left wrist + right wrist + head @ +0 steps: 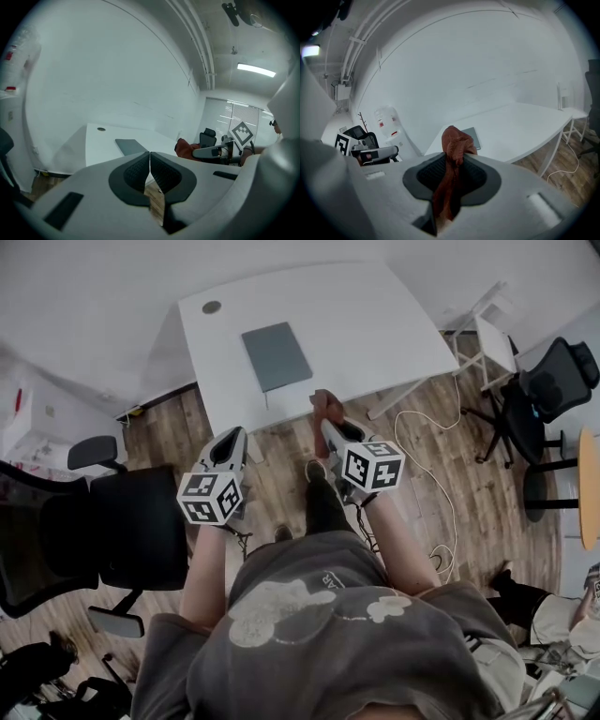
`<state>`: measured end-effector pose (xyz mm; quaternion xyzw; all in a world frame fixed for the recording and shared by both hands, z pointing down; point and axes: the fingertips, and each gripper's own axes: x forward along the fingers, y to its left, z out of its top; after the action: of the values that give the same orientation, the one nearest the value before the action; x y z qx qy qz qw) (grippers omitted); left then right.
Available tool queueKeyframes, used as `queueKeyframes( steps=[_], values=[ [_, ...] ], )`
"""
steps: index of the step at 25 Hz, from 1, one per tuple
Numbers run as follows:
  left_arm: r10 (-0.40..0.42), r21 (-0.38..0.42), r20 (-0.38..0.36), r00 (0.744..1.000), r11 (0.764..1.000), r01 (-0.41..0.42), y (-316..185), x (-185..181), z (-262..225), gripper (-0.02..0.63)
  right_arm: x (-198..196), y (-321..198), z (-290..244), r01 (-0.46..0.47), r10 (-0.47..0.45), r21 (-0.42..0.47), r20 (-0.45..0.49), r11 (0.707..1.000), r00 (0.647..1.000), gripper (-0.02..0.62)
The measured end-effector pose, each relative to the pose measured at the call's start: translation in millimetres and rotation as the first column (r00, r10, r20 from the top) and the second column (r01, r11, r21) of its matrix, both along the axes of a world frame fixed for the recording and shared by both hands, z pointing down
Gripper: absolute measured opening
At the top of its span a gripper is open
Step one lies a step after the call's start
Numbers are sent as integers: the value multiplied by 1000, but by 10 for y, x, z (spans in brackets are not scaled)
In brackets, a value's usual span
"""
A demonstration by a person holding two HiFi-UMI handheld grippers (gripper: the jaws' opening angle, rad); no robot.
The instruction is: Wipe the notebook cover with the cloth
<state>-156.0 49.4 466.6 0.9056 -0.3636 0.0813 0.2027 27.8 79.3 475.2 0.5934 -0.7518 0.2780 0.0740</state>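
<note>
A grey notebook (277,354) lies flat on the white table (375,324), and it shows in the left gripper view (131,146) and the right gripper view (472,136). My right gripper (325,414) is shut on a rust-red cloth (323,406), bunched between the jaws (452,154), held in the air just off the table's near edge. My left gripper (234,439) is shut with nothing in it, its pads (161,173) touching, over the wood floor to the left of the right one.
A black office chair (103,531) stands at my left, another black chair (553,381) at the right beside a white side stand (492,334). A white cable (441,493) trails over the wood floor. A round grommet (212,307) sits at the table's far left.
</note>
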Motion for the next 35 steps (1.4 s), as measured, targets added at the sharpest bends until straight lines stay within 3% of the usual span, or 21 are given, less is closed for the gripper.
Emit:
queueKeyframes(
  steps=[14,24,35],
  values=[
    [-107,-21,52,993,994,108,-989,339,158,-3,514,-1237,183,89,-88,-39,33,995,996,87],
    [-227,-61,73,971,971,232,-1672,532,218,-3,754,-2174,248,197,-193,-66,71,978,979,87],
    [-268,-99,131,954,954,282,-2146,1046,349,-3,1064,-2884,324,286,-276,-68,124,956,953,87]
  ],
)
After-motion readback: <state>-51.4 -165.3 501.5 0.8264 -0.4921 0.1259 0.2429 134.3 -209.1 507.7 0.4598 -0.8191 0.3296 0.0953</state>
